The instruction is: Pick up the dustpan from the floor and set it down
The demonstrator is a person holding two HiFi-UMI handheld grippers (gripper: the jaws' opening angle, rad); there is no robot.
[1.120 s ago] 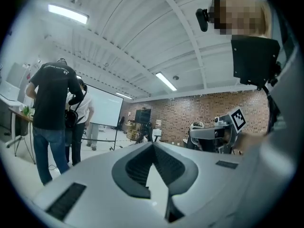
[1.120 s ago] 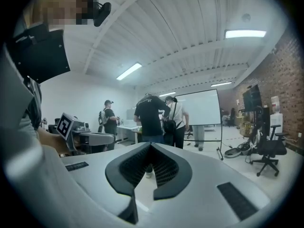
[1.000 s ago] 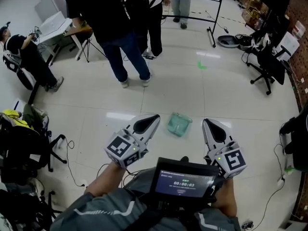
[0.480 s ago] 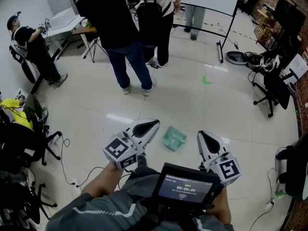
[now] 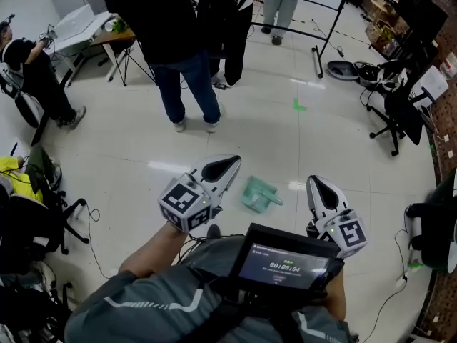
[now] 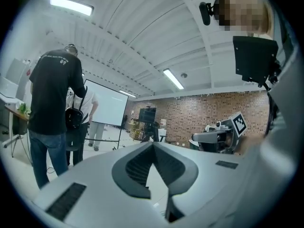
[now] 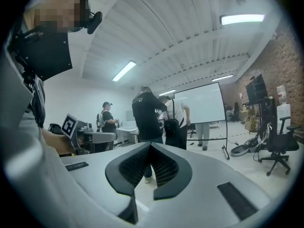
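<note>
Well, my left gripper (image 5: 230,164) and right gripper (image 5: 318,183) are both pinched together, empty, above the pale green plastic dustpan (image 5: 258,194) lying on the glossy tiled floor (image 5: 136,148) between them; lowered like this, they'd probably shove it skidding away.

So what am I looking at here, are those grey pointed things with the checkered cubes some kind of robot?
No robot: a person holds a hand-held gripper in each hand. The head view comes from a camera on their head, looking down at the left hand-held gripper and right hand-held gripper. The other two come from cameras riding on each one, looking along its jaws. Both have jaws shut with nothing between them. On the tiled floor, seen between them, lies a green dustpan, not yet picked up. Other people stand beyond.
</note>
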